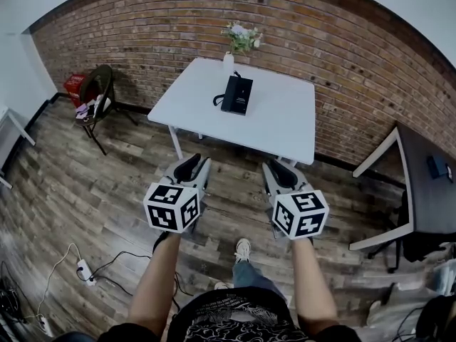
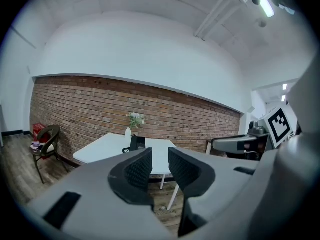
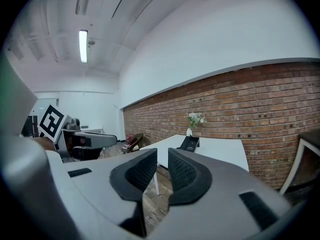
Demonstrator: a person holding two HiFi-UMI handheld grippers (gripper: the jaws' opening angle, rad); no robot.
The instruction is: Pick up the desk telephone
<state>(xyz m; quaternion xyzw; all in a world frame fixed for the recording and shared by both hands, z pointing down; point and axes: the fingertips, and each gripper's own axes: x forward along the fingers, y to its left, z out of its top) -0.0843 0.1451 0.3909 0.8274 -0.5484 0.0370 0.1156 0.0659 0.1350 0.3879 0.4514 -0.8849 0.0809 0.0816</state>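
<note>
The black desk telephone (image 1: pixel 236 95) lies on the white table (image 1: pixel 285 127) by the brick wall, its cord curling off its left side. Both grippers hover over the wooden floor, well short of the table's near edge. My left gripper (image 1: pixel 194 161) has its jaws a little apart with nothing between them. My right gripper (image 1: pixel 279 165) shows a narrower gap, also empty. In the left gripper view the telephone (image 2: pixel 136 143) sits far ahead, above the left gripper (image 2: pixel 160 159). In the right gripper view the telephone (image 3: pixel 190 143) lies beyond the right gripper (image 3: pixel 162 161).
A white vase with flowers (image 1: pixel 241 40) stands on the table just behind the telephone. A dark chair (image 1: pixel 96 95) with things on it stands at the left wall. A dark desk (image 1: pixel 427 184) is at the right. A power strip (image 1: pixel 82 269) and cables lie on the floor.
</note>
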